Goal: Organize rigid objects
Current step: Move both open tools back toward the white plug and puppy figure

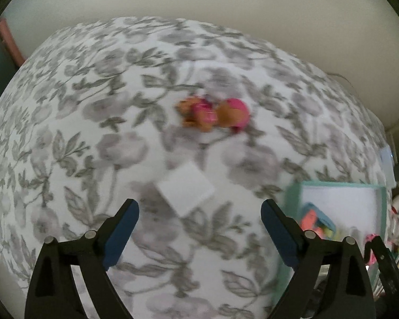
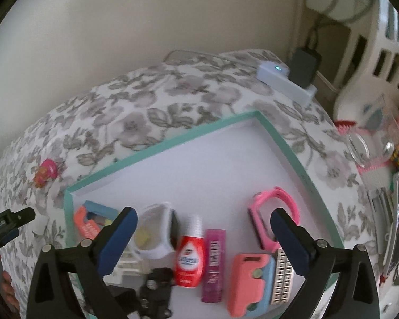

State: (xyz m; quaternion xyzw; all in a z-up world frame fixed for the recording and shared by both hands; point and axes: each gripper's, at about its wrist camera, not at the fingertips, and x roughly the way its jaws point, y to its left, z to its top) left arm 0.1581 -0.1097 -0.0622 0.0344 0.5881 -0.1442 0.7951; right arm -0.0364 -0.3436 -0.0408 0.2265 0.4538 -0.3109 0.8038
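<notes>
Reach is the step in hand: your left gripper (image 1: 199,212), spread and empty, faces the pink toy figure (image 1: 212,115) lying on the floral cloth (image 1: 66,133) outside the teal-rimmed box (image 2: 173,139), so you likely need to advance, straddle it and close, while your right gripper (image 2: 203,219) hangs spread over the box.

pink toy figure (image 1: 212,114) motion-blurred, detail unreadable, teal tray (image 2: 279,143) cut off by bottom edge

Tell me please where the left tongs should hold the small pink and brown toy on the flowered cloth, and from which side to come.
The toy lies lengthwise, left to right in the left wrist view, alone on the cloth. Probably best: come from above with the open left tongs and close across its narrow pink middle, one finger on the near side, one on the far side. Blur hides finer details.
</notes>
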